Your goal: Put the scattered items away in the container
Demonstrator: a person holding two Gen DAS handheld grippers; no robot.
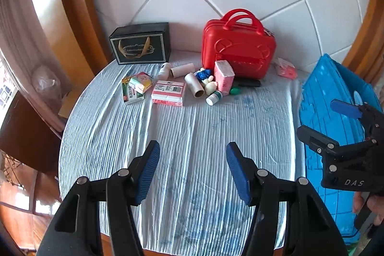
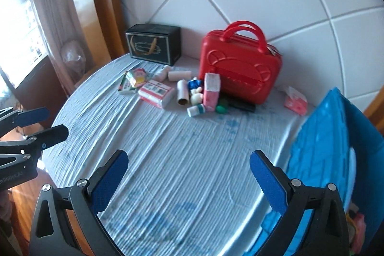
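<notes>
A closed red carry case (image 1: 237, 52) (image 2: 240, 66) stands upright at the back of the table. Scattered in front of it lie a pink-white packet (image 1: 169, 92) (image 2: 156, 92), small green and yellow boxes (image 1: 136, 86) (image 2: 132, 80), cardboard tubes (image 1: 194, 84) (image 2: 182, 91), a small white bottle (image 1: 214, 97) (image 2: 196, 110), an upright pink carton (image 1: 224, 77) (image 2: 211, 91) and a pink tissue pack (image 1: 285, 70) (image 2: 295, 101). My left gripper (image 1: 193, 169) is open and empty over the near table. My right gripper (image 2: 188, 180) is open and empty; it also shows in the left wrist view (image 1: 324, 119).
A black gift box (image 1: 141, 44) (image 2: 153, 46) stands at the back left. The table has a striped blue-white cloth (image 1: 192, 136) (image 2: 192, 148). A blue board (image 1: 336, 126) (image 2: 331, 145) leans at the right edge. A tiled wall is behind; wooden trim and a curtain are on the left.
</notes>
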